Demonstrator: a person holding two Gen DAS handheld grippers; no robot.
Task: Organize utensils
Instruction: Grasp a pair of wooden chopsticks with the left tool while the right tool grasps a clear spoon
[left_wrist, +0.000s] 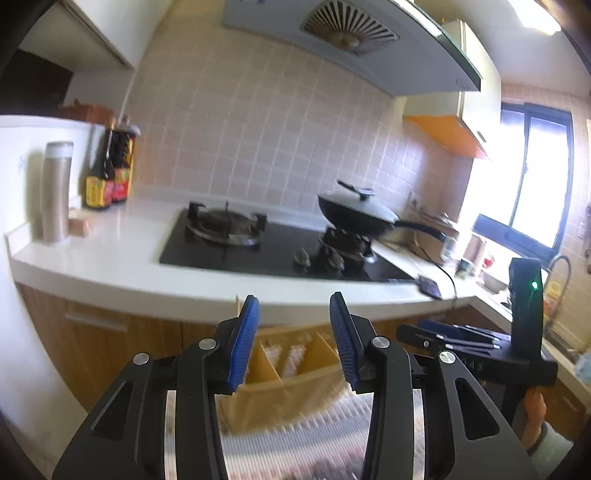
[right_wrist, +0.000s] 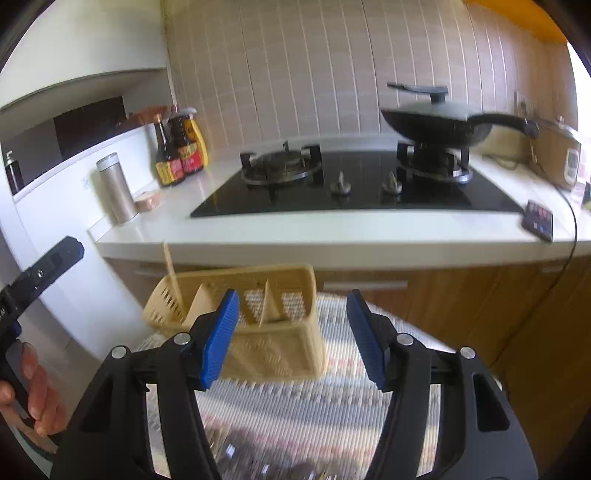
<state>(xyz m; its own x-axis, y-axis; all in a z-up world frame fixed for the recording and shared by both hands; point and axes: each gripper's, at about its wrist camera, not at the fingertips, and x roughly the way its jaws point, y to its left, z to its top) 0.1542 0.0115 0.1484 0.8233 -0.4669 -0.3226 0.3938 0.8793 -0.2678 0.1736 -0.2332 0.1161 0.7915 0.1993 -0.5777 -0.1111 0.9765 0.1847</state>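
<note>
A kitchen, with a woven mat (right_wrist: 295, 406) on a small table nearest the cameras, both views blurred. Over the mat the right gripper (right_wrist: 291, 339) hangs with its blue pads well apart and nothing between them. The left gripper (left_wrist: 293, 341) also stands parted and empty. Just beyond the pads sits the beige caddy (right_wrist: 273, 347) on the mat, split into compartments; one pale stick (right_wrist: 170, 273) stands in its left end compartment. Whether other utensils lie on the mat near the bottom edge I cannot tell. Behind the caddy runs the white counter (right_wrist: 332, 236) with the black hob (right_wrist: 351, 184); a lidded wok (right_wrist: 439, 122) sits on the right burner, sauce bottles (right_wrist: 179, 151) and a steel flask (right_wrist: 115, 188) at the left.
</note>
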